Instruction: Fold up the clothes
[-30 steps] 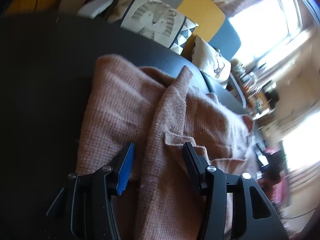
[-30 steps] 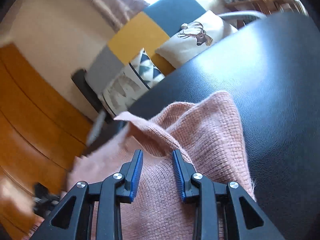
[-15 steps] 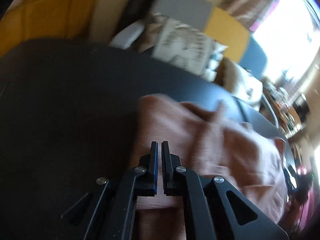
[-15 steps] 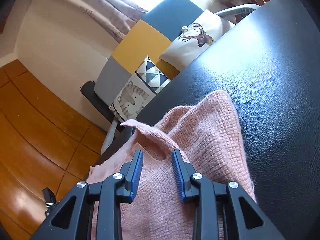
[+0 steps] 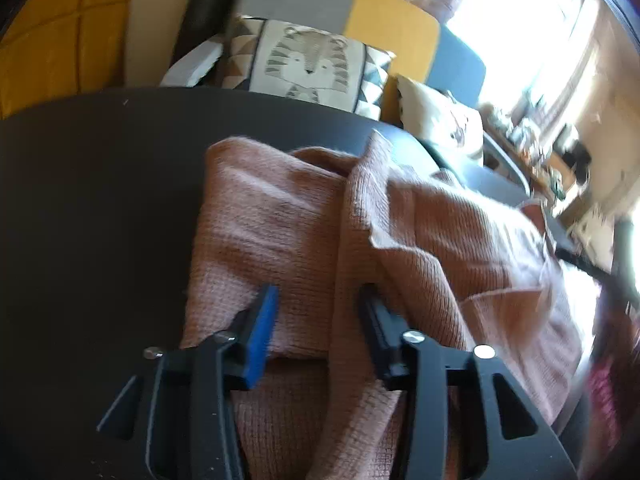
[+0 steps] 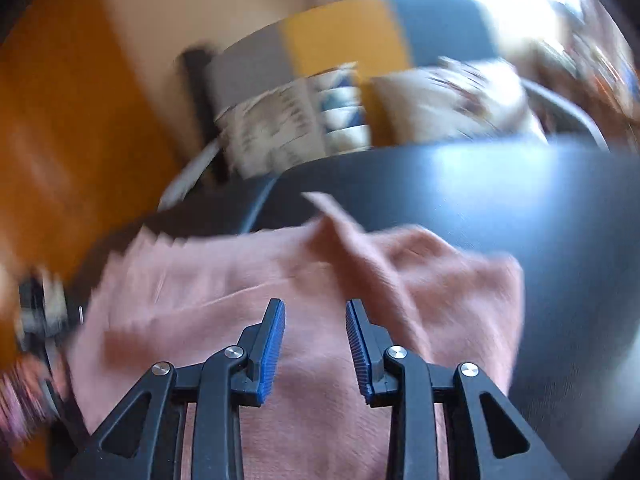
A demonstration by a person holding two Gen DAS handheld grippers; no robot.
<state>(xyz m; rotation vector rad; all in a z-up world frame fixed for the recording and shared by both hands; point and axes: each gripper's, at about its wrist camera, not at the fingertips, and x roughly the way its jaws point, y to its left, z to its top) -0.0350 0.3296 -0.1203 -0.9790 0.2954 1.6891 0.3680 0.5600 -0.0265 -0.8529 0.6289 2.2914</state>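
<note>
A pink knit sweater (image 5: 420, 240) lies crumpled on a black table (image 5: 100, 200), with a raised fold running down its middle. My left gripper (image 5: 316, 300) is open, its jaws on either side of that fold, low over the cloth. In the right wrist view the same sweater (image 6: 320, 380) is blurred by motion. My right gripper (image 6: 315, 312) is open over it, holding nothing, with a peaked ridge of cloth just beyond the fingertips.
A grey, yellow and blue sofa (image 5: 392, 40) with a tiger cushion (image 5: 308, 64) and a deer cushion (image 5: 444, 128) stands behind the table's far edge. Orange wood floor (image 6: 60, 140) shows at the left. A bright window (image 5: 520, 32) is at the back right.
My left gripper shut half a second ago and has opened again astride the fold. My right gripper has swung sideways fast over the sweater, still open.
</note>
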